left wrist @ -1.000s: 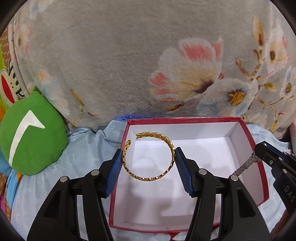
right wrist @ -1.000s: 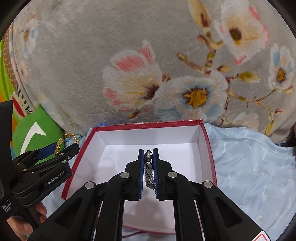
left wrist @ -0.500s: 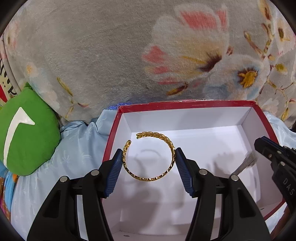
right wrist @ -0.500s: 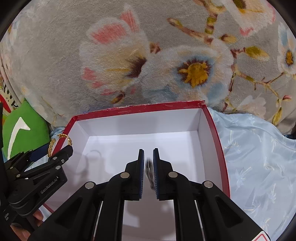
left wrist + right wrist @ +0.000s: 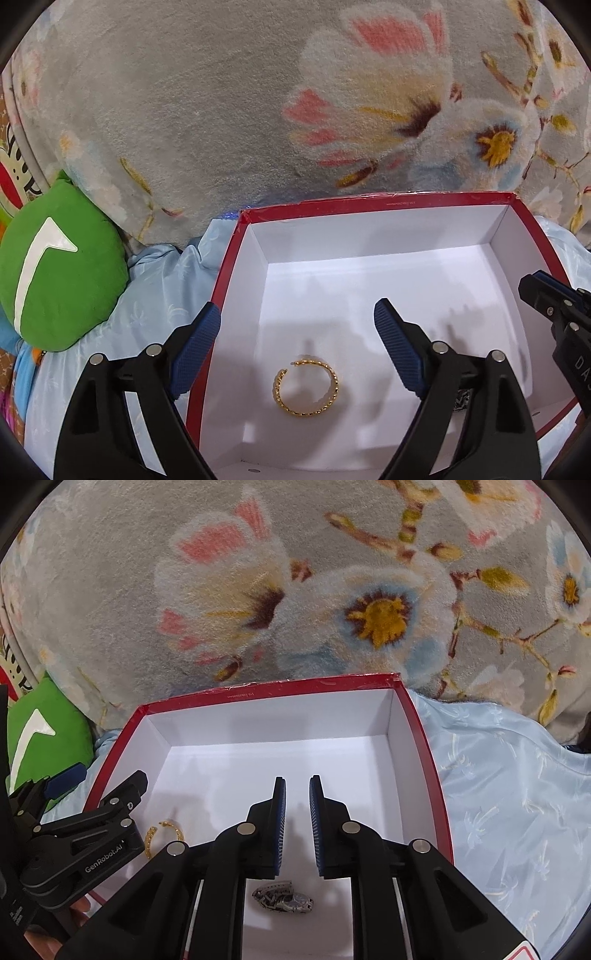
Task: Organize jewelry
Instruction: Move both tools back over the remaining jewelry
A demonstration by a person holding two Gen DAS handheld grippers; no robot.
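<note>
A red box with a white inside (image 5: pixel 384 205) (image 5: pixel 273 690) sits on pale blue cloth. A gold open bangle (image 5: pixel 306 387) (image 5: pixel 164 834) lies flat on the box floor. My left gripper (image 5: pixel 295 328) hangs above it, its jaws opening wide, nothing between them. A silver chain bracelet (image 5: pixel 283 899) lies bunched on the box floor below my right gripper (image 5: pixel 297 805), whose jaws are opening a little with nothing between the pads. Each gripper shows at the edge of the other's view: the right gripper (image 5: pixel 554 317) at far right, the left gripper (image 5: pixel 92 801) at far left.
A grey floral plush blanket (image 5: pixel 258 110) rises behind the box. A green cushion with a white mark (image 5: pixel 55 273) lies to the left. Pale blue patterned cloth (image 5: pixel 509 794) spreads to the right of the box. A person's fingers (image 5: pixel 44 945) show at lower left.
Both grippers came down over the box. The left jaws spread and the gold bangle dropped to the box floor. The right jaws parted and the silver bracelet fell onto the floor.
</note>
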